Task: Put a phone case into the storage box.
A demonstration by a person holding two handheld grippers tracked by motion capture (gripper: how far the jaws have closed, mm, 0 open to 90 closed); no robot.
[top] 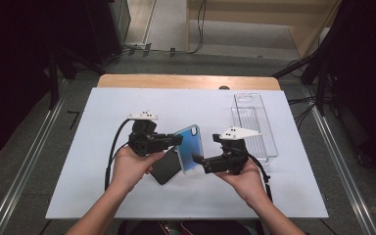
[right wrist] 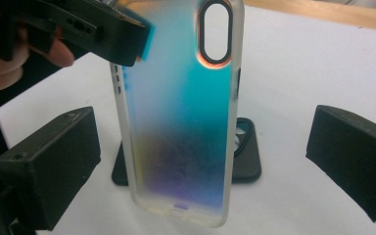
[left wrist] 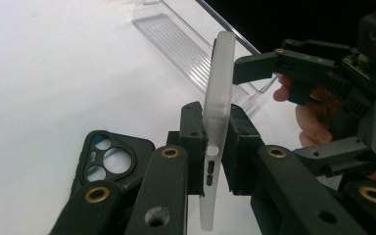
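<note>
left hand-held gripper [left wrist: 214,147] pinching the frosted iridescent blue phone case [right wrist: 176,112], upright | case just above the black rubber phone case [top: 166,166] on white surface [top: 98,147] | right hand-held gripper [right wrist: 200,166] spread wide, pads clear either side of blue case

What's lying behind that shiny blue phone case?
A black phone case lies flat on the table behind the blue phone case; its middle is covered, so just its edges show.

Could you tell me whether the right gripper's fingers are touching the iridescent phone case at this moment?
Apart. In the right gripper view, both fingers stand wide of the iridescent phone case, with white table showing in each gap. The left gripper holds the case.
</note>
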